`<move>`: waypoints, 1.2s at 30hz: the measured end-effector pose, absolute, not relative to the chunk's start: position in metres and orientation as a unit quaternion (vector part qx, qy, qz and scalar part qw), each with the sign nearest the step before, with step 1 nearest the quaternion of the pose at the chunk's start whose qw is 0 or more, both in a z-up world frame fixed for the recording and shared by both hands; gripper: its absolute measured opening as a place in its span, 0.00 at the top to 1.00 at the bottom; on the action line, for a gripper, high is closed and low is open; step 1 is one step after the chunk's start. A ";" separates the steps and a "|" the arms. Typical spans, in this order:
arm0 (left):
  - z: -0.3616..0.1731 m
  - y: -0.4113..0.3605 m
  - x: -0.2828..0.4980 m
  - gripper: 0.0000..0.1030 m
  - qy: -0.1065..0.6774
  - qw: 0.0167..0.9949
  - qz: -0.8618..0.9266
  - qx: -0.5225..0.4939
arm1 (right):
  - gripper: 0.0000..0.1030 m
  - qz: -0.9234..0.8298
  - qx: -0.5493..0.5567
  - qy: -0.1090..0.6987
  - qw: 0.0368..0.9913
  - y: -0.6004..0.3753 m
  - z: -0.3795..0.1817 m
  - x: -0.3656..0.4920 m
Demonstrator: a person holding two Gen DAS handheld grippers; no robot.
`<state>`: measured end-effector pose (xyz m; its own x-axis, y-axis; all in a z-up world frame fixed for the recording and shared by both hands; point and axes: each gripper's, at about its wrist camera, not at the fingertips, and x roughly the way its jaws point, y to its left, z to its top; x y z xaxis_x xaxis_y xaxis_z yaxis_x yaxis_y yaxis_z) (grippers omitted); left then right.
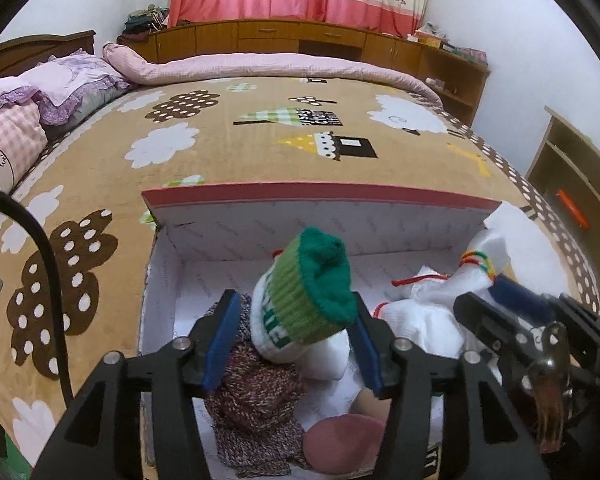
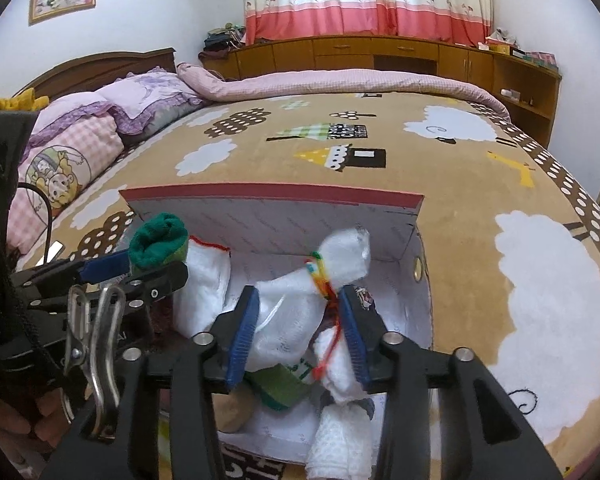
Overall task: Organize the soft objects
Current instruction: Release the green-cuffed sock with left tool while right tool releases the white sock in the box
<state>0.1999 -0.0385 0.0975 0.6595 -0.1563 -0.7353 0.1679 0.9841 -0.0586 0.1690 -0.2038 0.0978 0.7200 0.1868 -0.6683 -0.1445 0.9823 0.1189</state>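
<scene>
While both hover over the box (image 1: pixel 204 236), the left gripper (image 1: pixel 294 340) clamping the green-toed sock (image 1: pixel 304 300) and the right gripper (image 2: pixel 298 336) pinching the white sock (image 2: pixel 288 312) should lower fully inside the box (never drop from height) before releasing.

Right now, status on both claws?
Left claw shut on green-toed sock. Right claw shut on white sock. Both over open box; nothing blocking.
</scene>
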 end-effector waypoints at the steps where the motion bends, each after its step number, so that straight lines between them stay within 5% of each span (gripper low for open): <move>1: 0.097 -0.039 0.200 0.40 0.403 0.911 -0.090 0.007 | 0.48 0.088 0.027 0.363 0.927 -0.203 0.097 0.168; 8: 0.097 -0.039 0.196 0.31 0.403 0.911 -0.085 0.018 | 0.35 0.089 0.017 0.358 0.929 -0.200 0.103 0.160; 36: 0.104 -0.030 0.112 0.28 0.422 0.904 -0.064 0.015 | 0.26 0.090 0.068 0.389 0.914 -0.209 0.099 0.079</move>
<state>0.1121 -0.0296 0.1042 0.6359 -0.1031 -0.7649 0.1284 0.9914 -0.0269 0.0792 -0.2090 0.0990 0.6806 0.2169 -0.6998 -0.1105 0.9746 0.1946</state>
